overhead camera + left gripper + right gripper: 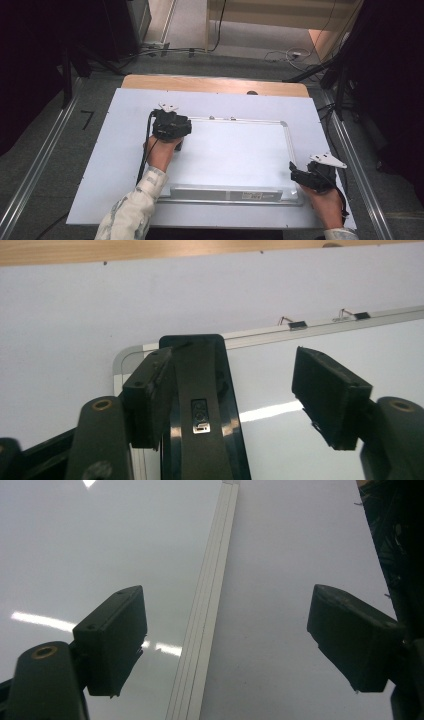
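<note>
A whiteboard (235, 150) with a silver frame lies flat on the white-covered table (120, 130). My left gripper (171, 125) hovers over the board's far left corner, held by a hand in a patterned sleeve. In the left gripper view it (234, 375) is open around a glossy black oblong object (200, 410) lying on the whiteboard (310, 345). The left jaw is against the object and the right jaw stands well apart. My right gripper (299, 174) is at the board's near right corner. It (225, 630) is open, straddling the silver frame strip (212, 600), with nothing held.
Two small binder clips (297, 325) sit on the board's far frame. A silver tray (225, 193) runs along its near edge. The table's wooden rim (215, 84) shows at the back. Cables and dark stands (340, 75) lie on the floor, with metal rails (40, 160) alongside.
</note>
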The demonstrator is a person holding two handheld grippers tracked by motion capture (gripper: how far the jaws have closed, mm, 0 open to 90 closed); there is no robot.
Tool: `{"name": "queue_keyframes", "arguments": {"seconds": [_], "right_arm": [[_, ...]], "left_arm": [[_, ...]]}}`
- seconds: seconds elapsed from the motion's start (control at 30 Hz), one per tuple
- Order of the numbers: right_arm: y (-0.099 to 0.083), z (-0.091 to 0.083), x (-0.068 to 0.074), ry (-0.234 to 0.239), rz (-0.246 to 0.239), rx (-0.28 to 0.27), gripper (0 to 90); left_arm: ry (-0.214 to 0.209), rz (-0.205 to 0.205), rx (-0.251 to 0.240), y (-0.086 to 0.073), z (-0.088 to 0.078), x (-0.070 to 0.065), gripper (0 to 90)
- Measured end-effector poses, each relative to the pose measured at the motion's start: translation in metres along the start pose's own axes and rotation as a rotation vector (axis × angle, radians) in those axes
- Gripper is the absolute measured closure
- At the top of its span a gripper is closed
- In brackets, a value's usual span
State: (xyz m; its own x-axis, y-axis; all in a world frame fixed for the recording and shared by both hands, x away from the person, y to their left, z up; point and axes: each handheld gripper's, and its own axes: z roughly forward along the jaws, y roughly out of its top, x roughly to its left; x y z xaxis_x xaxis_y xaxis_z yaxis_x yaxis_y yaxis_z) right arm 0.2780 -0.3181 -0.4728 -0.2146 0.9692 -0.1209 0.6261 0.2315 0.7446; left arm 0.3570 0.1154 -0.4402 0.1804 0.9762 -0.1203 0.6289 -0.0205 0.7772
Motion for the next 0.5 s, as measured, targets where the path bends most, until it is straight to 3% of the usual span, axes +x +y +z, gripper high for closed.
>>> {"name": "queue_keyframes", "arguments": {"seconds": [0.2,0.5], "right_arm": [[0.0,0.0,0.0,-0.002,0.003,0.0,14.8],[-0.001,0.0,0.0,-0.003,0.001,0.001,14.8]], "left_arm": [[0.004,-0.008,-0.049,0.0,-0.011,0.004,30.0],[-0.005,-0.012,-0.061,-0.006,-0.023,0.017,26.8]]}}
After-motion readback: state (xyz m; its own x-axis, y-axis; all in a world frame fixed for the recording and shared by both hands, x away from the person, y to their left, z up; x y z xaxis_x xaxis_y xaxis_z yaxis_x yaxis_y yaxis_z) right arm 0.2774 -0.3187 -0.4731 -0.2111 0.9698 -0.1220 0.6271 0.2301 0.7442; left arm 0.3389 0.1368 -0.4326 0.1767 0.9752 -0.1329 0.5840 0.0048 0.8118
